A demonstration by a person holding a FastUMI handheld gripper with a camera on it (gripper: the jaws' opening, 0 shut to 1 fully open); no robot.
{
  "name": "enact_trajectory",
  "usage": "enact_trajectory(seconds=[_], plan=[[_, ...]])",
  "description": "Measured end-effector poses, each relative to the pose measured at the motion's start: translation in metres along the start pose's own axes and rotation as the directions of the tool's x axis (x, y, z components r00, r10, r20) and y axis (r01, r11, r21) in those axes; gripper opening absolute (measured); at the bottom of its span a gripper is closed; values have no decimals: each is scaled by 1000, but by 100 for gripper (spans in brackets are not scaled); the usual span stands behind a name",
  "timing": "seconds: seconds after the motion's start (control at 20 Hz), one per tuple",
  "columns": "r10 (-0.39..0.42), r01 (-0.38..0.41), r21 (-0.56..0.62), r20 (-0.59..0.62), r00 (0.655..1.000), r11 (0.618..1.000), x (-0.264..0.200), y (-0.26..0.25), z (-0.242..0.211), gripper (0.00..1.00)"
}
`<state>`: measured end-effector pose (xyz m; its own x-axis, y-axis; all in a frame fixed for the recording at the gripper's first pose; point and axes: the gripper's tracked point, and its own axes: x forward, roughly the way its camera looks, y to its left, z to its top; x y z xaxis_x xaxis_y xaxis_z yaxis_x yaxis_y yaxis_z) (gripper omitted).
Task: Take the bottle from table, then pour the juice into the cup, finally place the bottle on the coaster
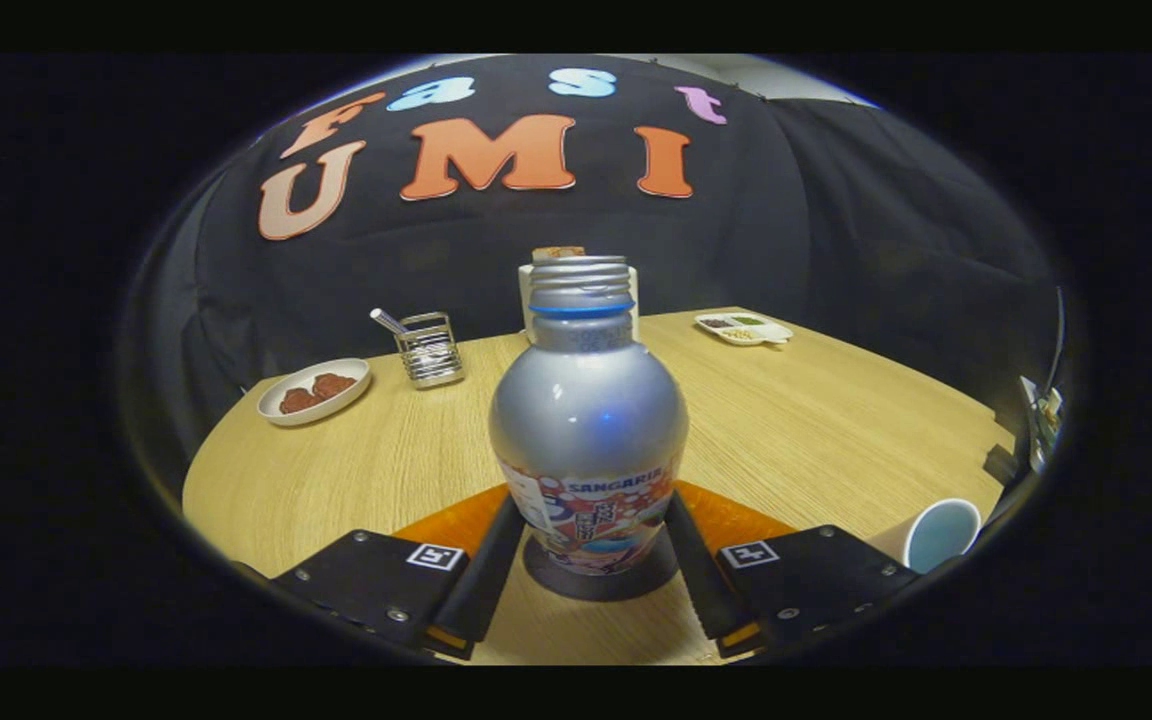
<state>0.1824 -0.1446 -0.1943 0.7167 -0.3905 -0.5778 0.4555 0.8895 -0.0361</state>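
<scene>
Between my gripper (591, 560) fingers the bottle (588, 440) stands on the dark coaster (598, 583), fingers flanking it, grip uncertain; looks like the final step, release left.

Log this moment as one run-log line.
stage: bottle at coaster | tongs: around bottle, grip unclear | bottle: upright on dark coaster, uncapped | cup: right of tongs | table: wood

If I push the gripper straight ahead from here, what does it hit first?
The bottle. It stands upright on the dark coaster between the gripper's fingers, which flank its lower body; contact is hard to judge. Going on would likely shove it toward the white holder behind.
</scene>
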Motion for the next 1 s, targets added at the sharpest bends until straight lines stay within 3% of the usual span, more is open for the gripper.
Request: enact_trajectory(seconds=[0.25,0.35,0.65,1.0], plan=[[34,-34,10,-26,999,999,-6,4,-11,83],[34,-34,-1,-32,999,999,-9,1,-12,97],[41,-41,27,19,999,999,-50,-9,-7,98],[91,-89,-21,151,984,996,-145,7,20,97]])
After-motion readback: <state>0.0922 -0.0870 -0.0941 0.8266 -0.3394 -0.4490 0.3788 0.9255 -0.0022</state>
